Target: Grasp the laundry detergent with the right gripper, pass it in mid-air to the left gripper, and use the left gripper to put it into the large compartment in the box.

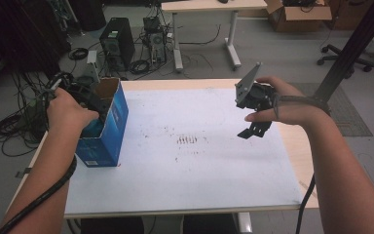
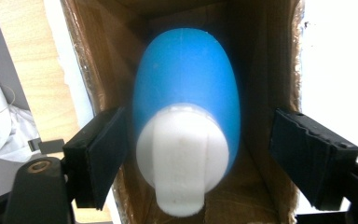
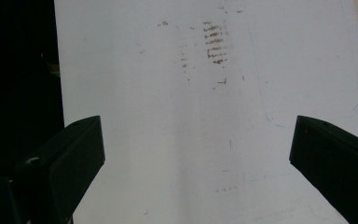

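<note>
Blue box [image 1: 108, 127] on white-sheeted table [image 1: 199, 161]

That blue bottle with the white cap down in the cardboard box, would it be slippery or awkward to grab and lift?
Probably a bit slippery: the blue bottle looks smooth and rounded, so flat jaws could slide off its curved sides. The white cap has ridges and seems the surer place to pinch. It looks like plastic, so likely light and not fragile. The box walls sit close around it, which should stop it tipping.

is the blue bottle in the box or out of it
In: the blue bottle sits between the box's brown cardboard walls, white cap up, between the open left tongs.
</note>
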Demonstrator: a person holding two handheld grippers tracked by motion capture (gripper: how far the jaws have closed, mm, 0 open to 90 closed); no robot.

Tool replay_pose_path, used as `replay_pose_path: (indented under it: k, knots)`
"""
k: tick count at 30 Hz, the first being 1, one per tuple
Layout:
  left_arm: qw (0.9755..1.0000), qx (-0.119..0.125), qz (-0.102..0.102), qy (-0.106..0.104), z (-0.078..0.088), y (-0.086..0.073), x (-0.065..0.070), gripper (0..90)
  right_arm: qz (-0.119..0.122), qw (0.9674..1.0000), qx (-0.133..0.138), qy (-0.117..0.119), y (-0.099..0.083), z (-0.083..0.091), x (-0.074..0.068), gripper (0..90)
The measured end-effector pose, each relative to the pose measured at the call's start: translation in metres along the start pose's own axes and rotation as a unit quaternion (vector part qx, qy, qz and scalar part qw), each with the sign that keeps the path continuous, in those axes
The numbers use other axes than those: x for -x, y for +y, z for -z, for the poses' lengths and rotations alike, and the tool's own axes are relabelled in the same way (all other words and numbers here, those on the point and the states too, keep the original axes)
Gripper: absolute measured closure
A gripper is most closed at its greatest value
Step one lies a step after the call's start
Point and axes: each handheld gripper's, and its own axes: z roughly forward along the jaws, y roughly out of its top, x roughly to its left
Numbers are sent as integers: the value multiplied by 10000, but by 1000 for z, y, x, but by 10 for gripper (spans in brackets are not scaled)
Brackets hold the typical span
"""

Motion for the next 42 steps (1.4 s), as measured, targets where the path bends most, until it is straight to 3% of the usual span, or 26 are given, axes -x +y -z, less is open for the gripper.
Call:
replay_pose_path:
  k: [4, 12, 25, 31, 37, 41, 42]
  knots:
    - [9999, 144, -40, 61, 10, -2, 1, 144, -18, 10000, 11, -15, -1, 1, 0, 31]
    - [9976, 538, -392, 194, 35, -5, 16, 84, -24, 10000, 14, -7, -1, 0, 0, 31]
    - [9947, 547, -850, 176, 53, -7, 36, 7, 5, 10000, -18, -24, 0, 4, -2, 31]
    - [9905, 608, -1233, 105, 62, -8, 51, 2, 0, 10000, -12, -27, -1, 5, -3, 31]
    - [9842, 543, -1682, -27, 72, -9, 73, 2, 13, 10000, -18, -21, -1, 6, -4, 31]
    - [9788, 565, -1970, -22, 81, -10, 90, 2, 45, 10000, -22, -40, -2, 8, -6, 31]
    - [9761, 550, -2100, -62, 84, -11, 95, 2, 51, 10000, -21, -35, -1, 8, -6, 31]
